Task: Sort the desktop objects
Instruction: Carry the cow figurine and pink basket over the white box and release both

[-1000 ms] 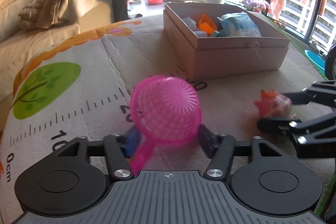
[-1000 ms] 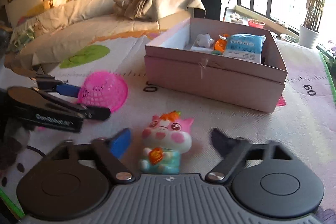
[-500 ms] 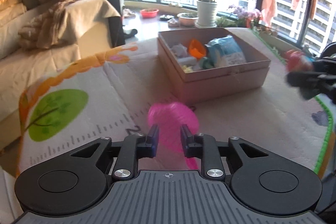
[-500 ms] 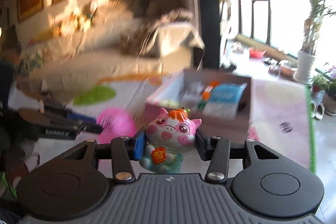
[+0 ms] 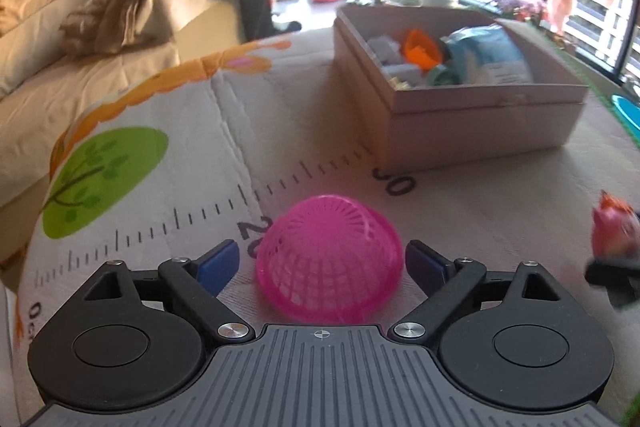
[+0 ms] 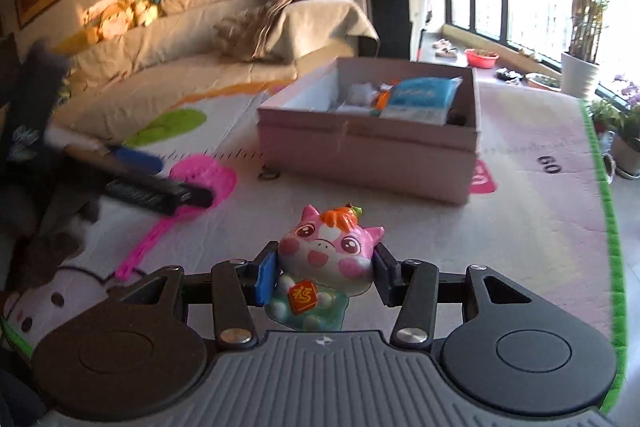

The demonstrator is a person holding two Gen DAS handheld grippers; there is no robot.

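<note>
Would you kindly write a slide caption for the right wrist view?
Right gripper clamps a pink pig toy above the mat, facing the open cardboard box.

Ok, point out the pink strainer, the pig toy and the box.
pink strainer (image 5: 328,259), left wrist view, mesh dome.
pig toy (image 6: 326,253), right wrist view, face.
box (image 6: 360,155), right wrist view, front wall.

We see the pink strainer (image 5: 330,255) as glossy plastic mesh, thin and see-through. The pig toy (image 6: 326,267) has a smooth, shiny, painted-looking skin. The box (image 5: 472,115) looks like matt pale-pink card. Under them the play mat (image 5: 160,131) is matt, quilted and printed, with stitched seams. Each gripper, left (image 5: 322,263) and right (image 6: 324,275), is matt black plastic with bright metal screws, a ribbed grey body and one blue pad.
</note>
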